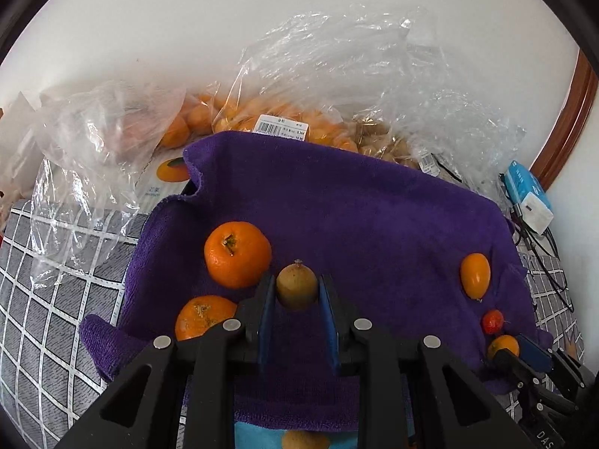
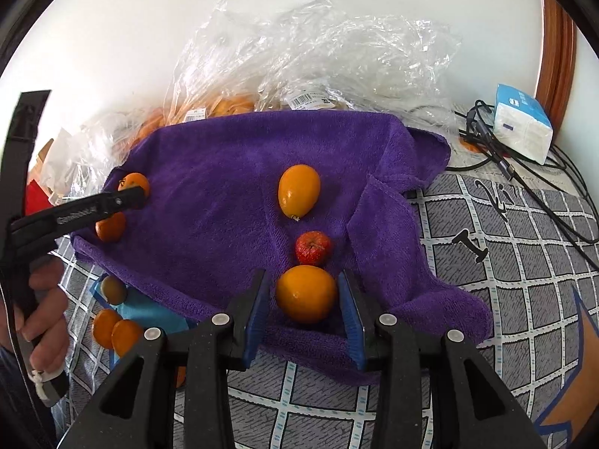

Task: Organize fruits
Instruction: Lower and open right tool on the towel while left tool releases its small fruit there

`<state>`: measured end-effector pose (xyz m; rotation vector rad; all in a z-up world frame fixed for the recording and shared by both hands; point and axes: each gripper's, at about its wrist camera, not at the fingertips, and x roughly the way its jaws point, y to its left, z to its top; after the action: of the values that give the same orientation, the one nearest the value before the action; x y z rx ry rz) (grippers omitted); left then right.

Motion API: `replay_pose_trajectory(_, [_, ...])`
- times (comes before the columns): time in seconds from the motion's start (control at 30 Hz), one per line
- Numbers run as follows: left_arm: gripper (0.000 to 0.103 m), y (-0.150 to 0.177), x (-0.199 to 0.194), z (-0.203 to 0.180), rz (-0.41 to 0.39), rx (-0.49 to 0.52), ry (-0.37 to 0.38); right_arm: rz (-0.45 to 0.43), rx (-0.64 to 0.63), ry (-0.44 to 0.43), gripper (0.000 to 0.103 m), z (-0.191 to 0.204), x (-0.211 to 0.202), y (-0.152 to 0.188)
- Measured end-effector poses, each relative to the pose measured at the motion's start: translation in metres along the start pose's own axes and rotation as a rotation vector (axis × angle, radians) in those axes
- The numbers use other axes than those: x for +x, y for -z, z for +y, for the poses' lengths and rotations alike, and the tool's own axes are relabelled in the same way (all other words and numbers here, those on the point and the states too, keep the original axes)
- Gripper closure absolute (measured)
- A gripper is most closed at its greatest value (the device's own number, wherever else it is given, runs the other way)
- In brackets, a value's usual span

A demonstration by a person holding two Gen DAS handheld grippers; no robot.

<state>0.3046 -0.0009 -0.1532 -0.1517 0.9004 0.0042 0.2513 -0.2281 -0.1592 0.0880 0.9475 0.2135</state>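
Observation:
A purple towel (image 1: 355,217) (image 2: 232,164) covers the table. My left gripper (image 1: 296,292) is shut on a small brown longan (image 1: 297,286), just above the towel. Two tangerines (image 1: 237,253) (image 1: 204,316) lie to its left. My right gripper (image 2: 306,299) has its jaws around a small round kumquat (image 2: 306,293) at the towel's near edge, with a slight gap on the right side. A red fruit (image 2: 313,247) and an oval kumquat (image 2: 298,190) lie beyond it. The right gripper also shows in the left wrist view (image 1: 524,355).
Clear plastic bags (image 1: 337,75) with oranges and longans stand behind the towel. A tissue pack (image 2: 522,127) and black cables (image 2: 524,172) lie at the right. A blue cloth (image 2: 149,310) with several small fruits lies at the near left. The tablecloth (image 2: 505,299) is grey check.

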Motion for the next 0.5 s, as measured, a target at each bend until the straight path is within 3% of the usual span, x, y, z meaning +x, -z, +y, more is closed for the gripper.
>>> replay_pose_trajectory(0.37, [0.078,0.001,0.01,-0.002,0.056,-0.004,-0.01,-0.028,0.013,-0.008,0.059,-0.002,-0.01,0.0])
replay_pose_trajectory(0.5, [0.072,0.003,-0.017,0.003,0.029,0.01,0.023,-0.051,0.02,0.013,0.059,0.001,-0.024,-0.001])
